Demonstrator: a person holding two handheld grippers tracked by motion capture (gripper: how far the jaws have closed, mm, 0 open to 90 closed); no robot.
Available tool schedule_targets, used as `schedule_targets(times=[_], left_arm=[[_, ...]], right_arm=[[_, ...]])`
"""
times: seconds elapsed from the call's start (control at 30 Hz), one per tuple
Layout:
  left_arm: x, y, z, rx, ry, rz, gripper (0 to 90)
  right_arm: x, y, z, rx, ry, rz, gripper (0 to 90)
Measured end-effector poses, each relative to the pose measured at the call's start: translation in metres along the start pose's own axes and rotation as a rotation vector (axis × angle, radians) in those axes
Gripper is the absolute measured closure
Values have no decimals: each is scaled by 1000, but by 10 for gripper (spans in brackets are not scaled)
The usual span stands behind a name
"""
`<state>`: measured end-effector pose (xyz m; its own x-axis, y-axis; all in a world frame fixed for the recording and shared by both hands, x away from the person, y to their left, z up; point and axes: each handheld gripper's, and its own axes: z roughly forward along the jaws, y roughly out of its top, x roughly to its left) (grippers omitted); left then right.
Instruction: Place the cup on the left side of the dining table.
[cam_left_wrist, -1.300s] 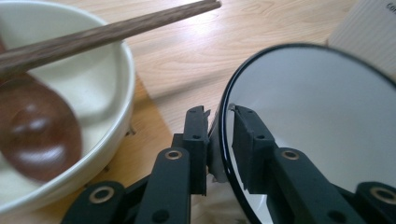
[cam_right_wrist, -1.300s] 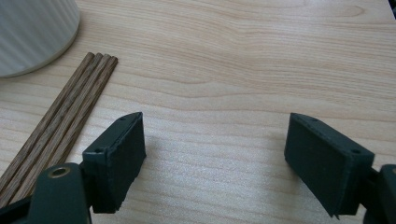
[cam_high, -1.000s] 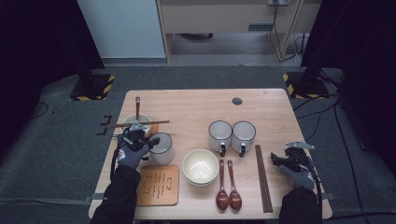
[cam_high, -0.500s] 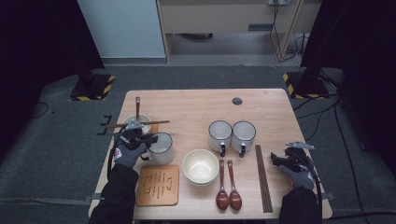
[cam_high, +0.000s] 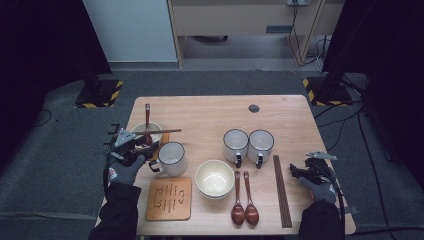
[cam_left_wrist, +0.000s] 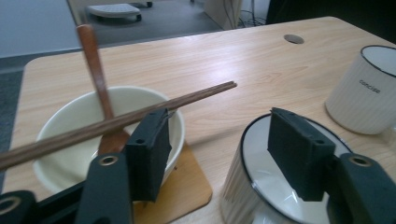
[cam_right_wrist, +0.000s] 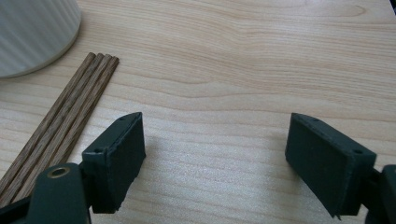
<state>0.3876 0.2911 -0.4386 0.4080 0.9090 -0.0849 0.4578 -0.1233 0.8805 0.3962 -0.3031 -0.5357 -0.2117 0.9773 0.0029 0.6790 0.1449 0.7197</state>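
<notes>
the left gripper (cam_high: 142, 148) has just been opening; its jaws stand apart with nothing between them, one beside the bowl (cam_left_wrist: 56, 140), one over the rim of the nearest mug (cam_high: 171, 159). the chopsticks (cam_left_wrist: 116, 123) lie across the bowl on the tabletop (cam_high: 210, 115), a spoon (cam_left_wrist: 95, 70) leaning inside. a second ago this gripper sat lower by the bowl. the right gripper (cam_right_wrist: 212, 158) hangs released, jaws wide, beside other chopsticks (cam_right_wrist: 60, 121).
</notes>
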Motion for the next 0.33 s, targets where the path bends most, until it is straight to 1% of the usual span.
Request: schedule_targets(times=[0.03,0.07,0.1,0.17,0.2,0.23,0.33], left_arm=[[0,0,0,0,0,0,363],[3,-4,-5,-26,24,-32,358],[3,-4,-5,-26,24,-32,352],[6,-9,-8,-47,36,-73,346],[7,-14,-10,-47,57,-74,328],[7,-14,-10,-47,57,-74,315],[8,-24,-14,-29,82,-76,305]], right_arm=[[0,0,0,0,0,0,198],[0,0,0,1,1,-2,192],[0,0,0,1,1,-2,192],[-1,0,0,4,-1,3,181],[-1,0,0,4,-4,3,177],[-1,0,0,4,-4,3,177],[-1,0,0,6,-6,8,171]])
